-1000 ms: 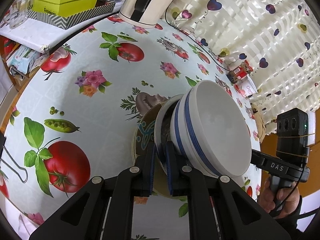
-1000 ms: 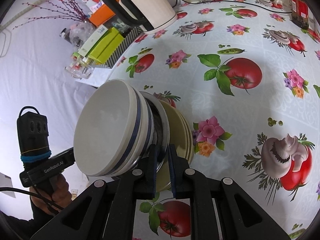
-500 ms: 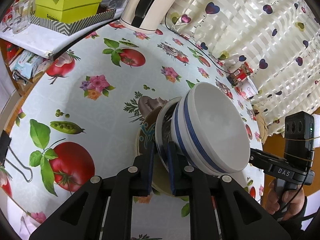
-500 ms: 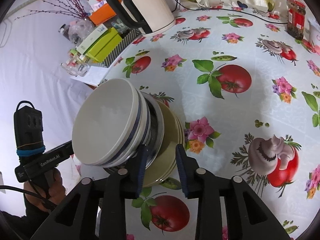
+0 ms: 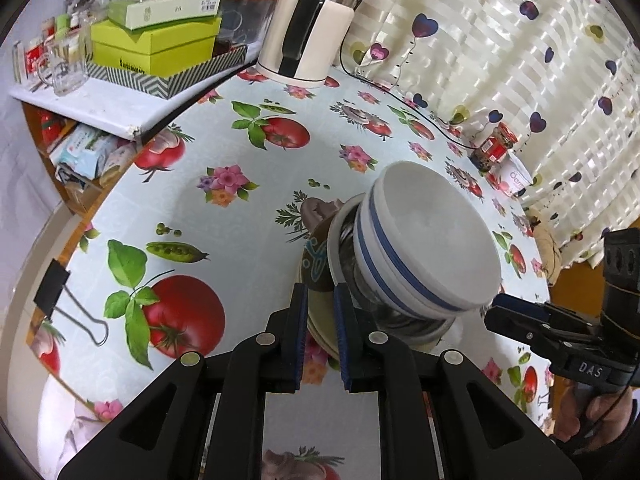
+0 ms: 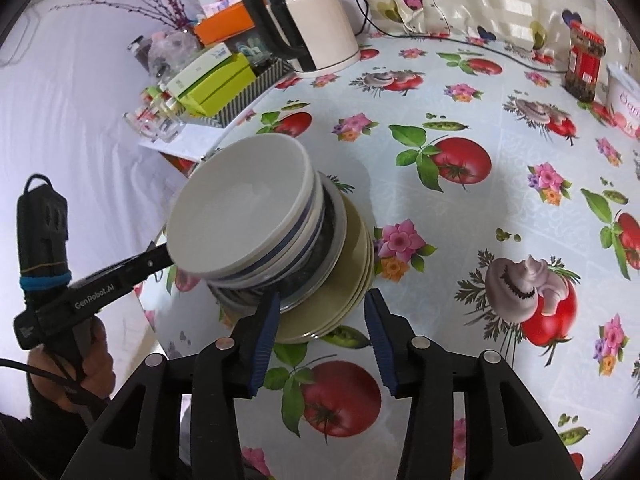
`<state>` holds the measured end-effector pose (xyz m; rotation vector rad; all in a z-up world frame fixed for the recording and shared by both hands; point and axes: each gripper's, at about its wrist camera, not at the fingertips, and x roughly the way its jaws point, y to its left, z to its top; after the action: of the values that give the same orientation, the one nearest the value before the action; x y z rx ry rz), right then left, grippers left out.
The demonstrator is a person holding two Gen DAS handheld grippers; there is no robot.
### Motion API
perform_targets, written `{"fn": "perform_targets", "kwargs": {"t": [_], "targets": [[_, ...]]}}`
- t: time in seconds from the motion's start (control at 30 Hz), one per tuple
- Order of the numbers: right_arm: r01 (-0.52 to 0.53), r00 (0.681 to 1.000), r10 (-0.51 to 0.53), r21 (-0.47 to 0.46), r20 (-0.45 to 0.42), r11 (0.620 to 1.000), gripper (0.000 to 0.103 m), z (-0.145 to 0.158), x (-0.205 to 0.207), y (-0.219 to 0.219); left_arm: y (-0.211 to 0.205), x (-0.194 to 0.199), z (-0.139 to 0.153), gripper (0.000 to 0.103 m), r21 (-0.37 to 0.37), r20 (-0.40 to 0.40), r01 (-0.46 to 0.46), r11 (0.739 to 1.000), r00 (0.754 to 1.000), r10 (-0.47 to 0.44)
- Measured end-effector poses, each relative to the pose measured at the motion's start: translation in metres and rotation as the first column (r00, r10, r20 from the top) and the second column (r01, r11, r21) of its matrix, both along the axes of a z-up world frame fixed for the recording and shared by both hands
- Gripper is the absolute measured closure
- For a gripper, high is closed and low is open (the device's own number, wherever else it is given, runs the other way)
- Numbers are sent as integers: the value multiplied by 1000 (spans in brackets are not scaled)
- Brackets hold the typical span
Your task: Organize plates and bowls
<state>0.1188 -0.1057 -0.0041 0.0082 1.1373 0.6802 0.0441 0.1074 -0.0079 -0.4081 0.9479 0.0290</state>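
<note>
A stack stands on the table: greenish plates point(image 6: 340, 296) at the bottom, a steel bowl point(image 6: 326, 236) above them, and white bowls with a blue band point(image 6: 240, 216) on top. It also shows in the left wrist view, plates point(image 5: 320, 316) under the white bowl point(image 5: 432, 240). My left gripper point(image 5: 320, 316) has its jaws slightly apart around the plates' rim. My right gripper point(image 6: 320, 320) is open, its fingers either side of the stack's near edge and apart from it.
A white kettle point(image 6: 316, 32) with a black cord stands at the back. Green boxes point(image 5: 156, 44) and glass cups point(image 5: 60, 64) sit on a side shelf. A red-lidded jar point(image 6: 584, 60) and a white tub point(image 6: 624, 96) stand at the right. A binder clip point(image 5: 60, 296) holds the cloth.
Both grippers were shut on the stack's rim. The right gripper has opened wide and drawn back. The left gripper's jaws have parted a little. The stack rests on the table.
</note>
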Motion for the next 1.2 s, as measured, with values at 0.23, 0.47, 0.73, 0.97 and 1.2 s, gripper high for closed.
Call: {"fn": "perform_targets", "kwargs": {"t": [0.23,0.47,0.73,0.97,1.2], "targets": [[-26,997,30,-57,70,998,54,8,-23,10,-17,-10,5,89,51,-1,17,999,1000,-17],[-52,993,62,-90,105,995,51,8,-40,19,-28,-15,5,89,86,-5,24,996,1000,-24],[-54,990,68,-107,122,993,46,6,-47,20,-37,-19,2,89,92,-13,39,995,999,-38],[-61,989,75,-113,126,992,45,7,-48,21,-42,-20,1,89,122,-23,37,992,999,-34],[-64,989,80,-123,128,990,43,5,-51,23,-46,-20,1,89,164,-26,37,986,999,-34]]}}
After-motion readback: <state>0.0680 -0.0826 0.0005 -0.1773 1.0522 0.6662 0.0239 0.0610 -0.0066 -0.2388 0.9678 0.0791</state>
